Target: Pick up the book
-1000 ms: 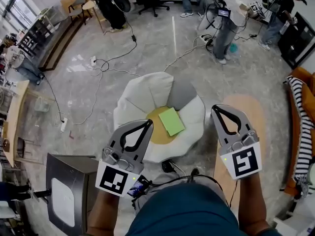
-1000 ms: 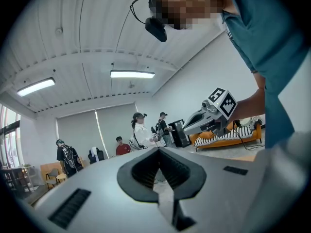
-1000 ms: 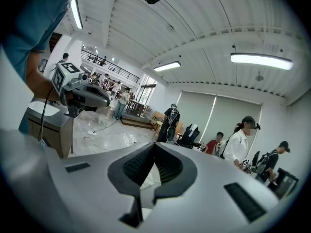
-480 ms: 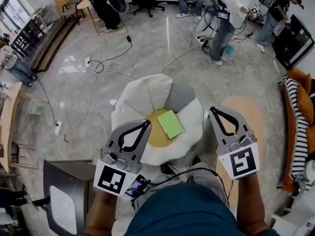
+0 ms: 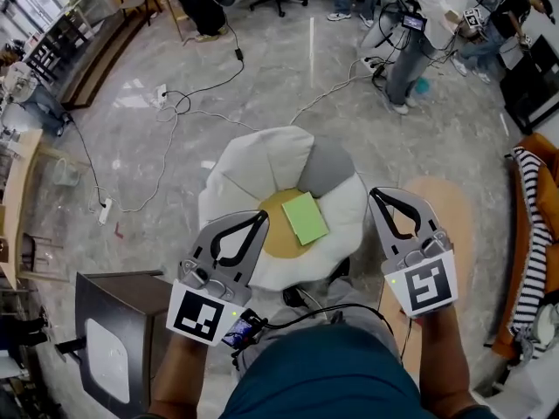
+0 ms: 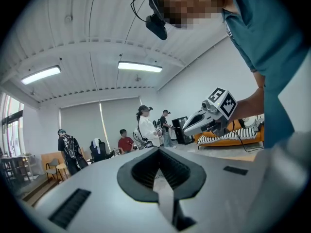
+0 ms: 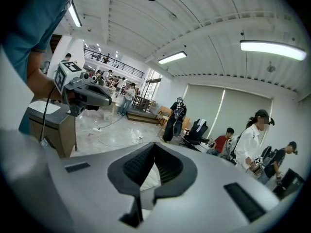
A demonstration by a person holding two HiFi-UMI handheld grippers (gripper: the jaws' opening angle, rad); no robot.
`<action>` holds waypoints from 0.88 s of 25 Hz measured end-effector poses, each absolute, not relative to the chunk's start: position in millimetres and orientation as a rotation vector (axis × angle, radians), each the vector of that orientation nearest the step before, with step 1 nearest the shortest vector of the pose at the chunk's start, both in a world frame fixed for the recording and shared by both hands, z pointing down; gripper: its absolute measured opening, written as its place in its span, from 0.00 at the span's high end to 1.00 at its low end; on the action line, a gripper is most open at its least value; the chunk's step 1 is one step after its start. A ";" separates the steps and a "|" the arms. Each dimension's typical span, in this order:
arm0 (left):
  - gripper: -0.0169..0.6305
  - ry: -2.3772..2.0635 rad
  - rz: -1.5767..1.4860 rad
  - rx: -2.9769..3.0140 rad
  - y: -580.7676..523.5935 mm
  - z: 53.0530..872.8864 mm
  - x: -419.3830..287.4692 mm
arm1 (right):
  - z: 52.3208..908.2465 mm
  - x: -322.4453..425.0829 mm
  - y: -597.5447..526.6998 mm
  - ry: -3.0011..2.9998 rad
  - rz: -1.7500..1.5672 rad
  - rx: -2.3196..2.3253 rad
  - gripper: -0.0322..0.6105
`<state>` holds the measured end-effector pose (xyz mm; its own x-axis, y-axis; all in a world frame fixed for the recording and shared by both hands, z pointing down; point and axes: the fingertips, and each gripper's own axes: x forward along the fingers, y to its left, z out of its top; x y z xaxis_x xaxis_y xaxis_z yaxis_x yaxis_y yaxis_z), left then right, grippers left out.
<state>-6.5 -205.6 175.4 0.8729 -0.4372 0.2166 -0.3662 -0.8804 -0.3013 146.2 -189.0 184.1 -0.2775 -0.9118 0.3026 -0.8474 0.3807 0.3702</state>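
A light green book (image 5: 305, 217) lies flat on the yellow centre of a white, petal-shaped floor cushion (image 5: 253, 168). My left gripper (image 5: 263, 217) hovers over the cushion's near left side, its tips just left of the book, jaws shut and empty. My right gripper (image 5: 374, 194) is held off the cushion's right edge, also shut with nothing in it. In the left gripper view the left gripper (image 6: 158, 151) has its tips together, and the right gripper (image 6: 214, 113) shows beyond. The right gripper view shows the right gripper (image 7: 154, 144) with its tips together and the left gripper (image 7: 82, 93). The book is hidden in both gripper views.
A dark cabinet (image 5: 113, 321) stands at the near left. Cables (image 5: 175, 120) trail over the marble floor behind the cushion. A beige mat (image 5: 437, 208) lies to the right, with an orange sofa and striped cloth (image 5: 533, 234) beyond. Several people (image 5: 419, 33) stand at the far side.
Both grippers and the head camera have moved together slightly toward the cushion and a little lower. Both pairs of jaws stay shut, and the book has not moved.
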 end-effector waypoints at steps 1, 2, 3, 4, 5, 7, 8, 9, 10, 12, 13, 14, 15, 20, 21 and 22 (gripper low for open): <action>0.97 0.626 -0.415 -2.791 -210.1 174.9 -1.5 | 185.0 151.1 -195.7 -2.196 -0.181 1.505 0.93; 0.97 0.640 -0.418 -2.786 -214.7 173.9 4.6 | 185.1 156.7 -202.9 -2.209 -0.179 1.495 0.93; 0.97 0.653 -0.423 -2.778 -219.5 172.9 11.8 | 185.1 162.7 -210.3 -2.222 -0.179 1.483 0.93; 0.97 0.664 -0.432 -2.770 -224.3 172.7 19.5 | 185.6 168.7 -217.5 -2.235 -0.181 1.469 0.93; 0.97 0.676 -0.444 -2.764 -229.0 173.3 27.2 | 187.0 174.4 -224.4 -2.249 -0.182 1.454 0.93; 0.97 0.712 -0.464 -2.761 -238.0 175.2 40.8 | 192.0 185.5 -237.4 -2.276 -0.180 1.421 0.93; 0.97 0.731 -0.473 -2.759 -241.7 176.0 46.5 | 194.9 190.7 -243.7 -2.289 -0.176 1.403 0.93; 0.97 0.750 -0.482 -2.754 -244.9 176.7 51.5 | 197.6 195.4 -250.0 -2.302 -0.172 1.388 0.93; 0.97 0.765 -0.492 -2.748 -247.7 177.5 56.2 | 199.8 199.9 -256.1 -2.315 -0.168 1.373 0.93; 0.97 0.786 -0.513 -2.734 -253.4 180.2 65.7 | 203.4 208.1 -267.3 -2.340 -0.164 1.347 0.93; 0.97 0.796 -0.524 -2.730 -256.5 182.5 70.6 | 205.5 211.8 -272.4 -2.354 -0.160 1.333 0.93; 0.97 0.809 -0.536 -2.728 -259.5 185.3 75.3 | 208.5 215.1 -277.2 -2.369 -0.157 1.316 0.93; 0.97 0.823 -0.548 -2.726 -261.8 188.3 79.8 | 212.4 218.0 -281.9 -2.385 -0.154 1.297 0.93; 0.97 0.883 -0.599 -2.727 -269.3 200.7 94.7 | 236.1 225.3 -307.0 -2.473 -0.097 1.205 0.93; 0.97 0.892 -0.608 -2.729 -269.8 203.6 95.7 | 241.8 225.2 -310.5 -2.486 -0.071 1.190 0.93; 0.97 0.901 -0.617 -2.730 -270.5 206.9 95.7 | 248.8 224.8 -313.9 -2.495 -0.043 1.177 0.93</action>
<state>95.7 -270.5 206.9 0.7272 -0.6050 0.3243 -0.5212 -0.7941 -0.3126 224.8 -313.9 248.8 -0.5766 -0.7497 0.3248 -0.7380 0.6485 0.1865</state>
